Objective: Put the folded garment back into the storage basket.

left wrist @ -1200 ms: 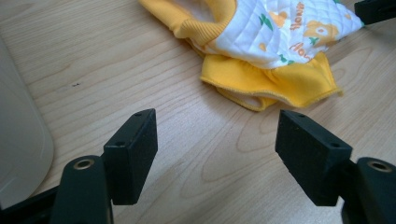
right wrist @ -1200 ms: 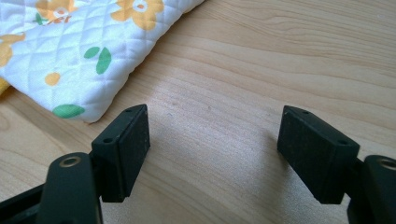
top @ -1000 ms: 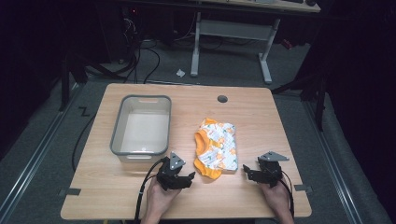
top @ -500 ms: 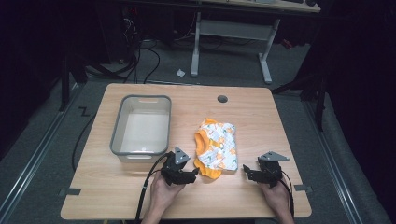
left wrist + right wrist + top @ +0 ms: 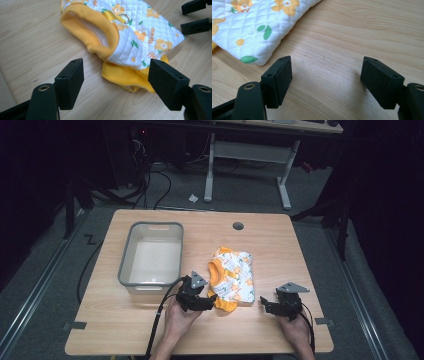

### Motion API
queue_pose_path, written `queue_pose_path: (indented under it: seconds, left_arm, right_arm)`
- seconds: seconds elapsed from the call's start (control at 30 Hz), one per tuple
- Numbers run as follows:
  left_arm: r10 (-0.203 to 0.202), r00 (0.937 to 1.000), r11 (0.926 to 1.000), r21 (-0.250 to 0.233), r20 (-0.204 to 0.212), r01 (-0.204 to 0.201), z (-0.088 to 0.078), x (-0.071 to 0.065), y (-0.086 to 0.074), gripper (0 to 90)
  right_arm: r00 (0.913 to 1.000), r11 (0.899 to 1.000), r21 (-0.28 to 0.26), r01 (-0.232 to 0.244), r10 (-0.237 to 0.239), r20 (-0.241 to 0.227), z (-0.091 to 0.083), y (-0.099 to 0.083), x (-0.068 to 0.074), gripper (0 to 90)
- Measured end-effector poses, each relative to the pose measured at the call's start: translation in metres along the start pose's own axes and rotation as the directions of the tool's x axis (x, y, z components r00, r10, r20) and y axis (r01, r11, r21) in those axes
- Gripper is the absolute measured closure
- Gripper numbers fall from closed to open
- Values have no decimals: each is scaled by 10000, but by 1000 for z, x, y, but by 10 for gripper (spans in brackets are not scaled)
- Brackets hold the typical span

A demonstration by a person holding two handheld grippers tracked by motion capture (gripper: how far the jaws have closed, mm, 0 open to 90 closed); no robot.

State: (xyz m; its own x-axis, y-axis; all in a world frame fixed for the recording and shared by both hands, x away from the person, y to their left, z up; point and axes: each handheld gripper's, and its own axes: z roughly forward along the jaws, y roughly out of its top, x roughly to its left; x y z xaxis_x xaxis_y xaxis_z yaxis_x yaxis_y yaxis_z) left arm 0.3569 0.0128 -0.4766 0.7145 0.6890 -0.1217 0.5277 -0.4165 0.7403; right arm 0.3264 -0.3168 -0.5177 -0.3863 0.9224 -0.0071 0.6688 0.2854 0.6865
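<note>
A dim room with cables on the floor is seen around a light wooden table [image 5: 150,330], on which a grey plastic bin [image 5: 150,255] stands at the left and a small quilted garment [image 5: 234,277] lies just to its right, near the front middle of the tabletop. The garment is white with orange flowers, orange ribbed cuffs and a small metal ring [image 5: 124,17]; it is judged to be light, soft and limp, so sagging and unfolding are to be expected once it is lifted. The thick ribbed edge [image 5: 90,37] or the folded orange hem [image 5: 125,77] is judged the firmest place to pinch. The left gripper [image 5: 115,82] is held released, jaws wide apart just short of the hem, nothing between them. The right gripper [image 5: 325,82] is likewise spread and empty, beside the garment's white corner [image 5: 259,61].
</note>
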Motion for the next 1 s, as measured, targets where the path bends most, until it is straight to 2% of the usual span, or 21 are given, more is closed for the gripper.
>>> queue_pose_path:
  seconds: [0.27, 0.53, 0.7, 0.8, 0.97, 1.0]
  left_arm:
    - [101, 9999, 9997, 220, -104, -98, 8, 2, 15, 269]
    - [-68, 9999, 9998, 185, -115, 70, 13, 6, 28, 231]
    - [12, 9997, 9996, 270, -241, -6, 18, 8, 35, 205]
    - [-114, 9998, 9996, 243, -165, 118, 24, 9, 40, 200]
    - [-84, 9999, 9974, 715, -149, 94, 39, 11, 47, 182]
    - [-188, 9998, 9973, 705, -83, 193, 42, 11, 47, 163]
  right_arm:
    - [10000, 10000, 2, 1, -1, -3, 0, 0, 0, 254]
    - [10000, 10000, 1, 5, -5, -6, 0, 0, 0, 255]
    - [10000, 10000, 2, 6, -6, -4, 0, 0, 0, 254]
    - [10000, 10000, 1, 2, -2, -8, 0, 0, 0, 255]
    - [10000, 10000, 1, 5, -5, -8, 0, 0, 0, 254]
    - [10000, 10000, 1, 4, -4, -8, 0, 0, 0, 255]
